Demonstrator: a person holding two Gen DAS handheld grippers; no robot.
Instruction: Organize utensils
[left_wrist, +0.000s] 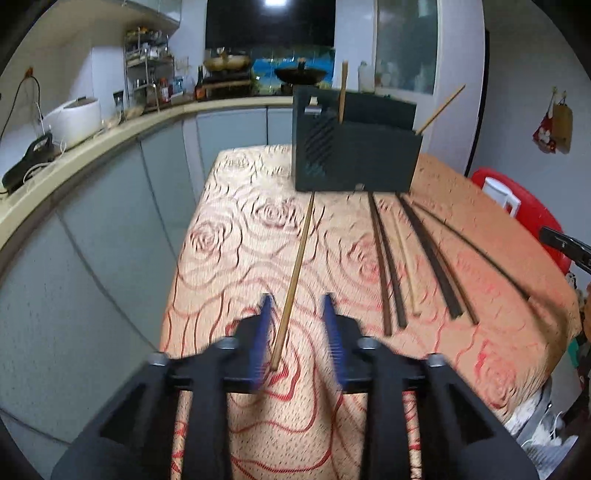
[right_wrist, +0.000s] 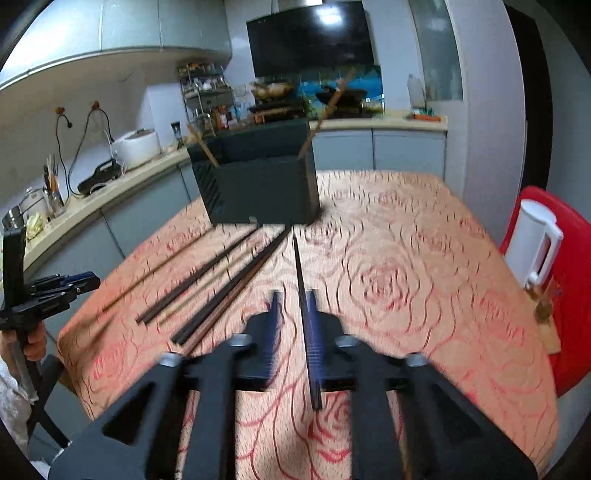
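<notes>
A dark utensil box (left_wrist: 354, 147) stands at the far end of the rose-patterned table (left_wrist: 229, 258), with two light wooden chopsticks (left_wrist: 343, 92) sticking out of it. My left gripper (left_wrist: 297, 302) is open, its blue fingers astride a light wooden chopstick (left_wrist: 295, 273) that lies on the cloth. Several dark chopsticks (left_wrist: 388, 266) lie in a row to its right. In the right wrist view the box (right_wrist: 258, 184) is ahead. My right gripper (right_wrist: 293, 299) is open around a dark chopstick (right_wrist: 303, 295) that rests against the right finger. The other chopsticks (right_wrist: 221, 280) lie to its left.
A kitchen counter (left_wrist: 92, 144) with a rice cooker (left_wrist: 74, 118) runs along the left. A red chair with a white jug (right_wrist: 535, 240) stands at the table's right edge. The left gripper (right_wrist: 48, 291) shows at the left of the right wrist view.
</notes>
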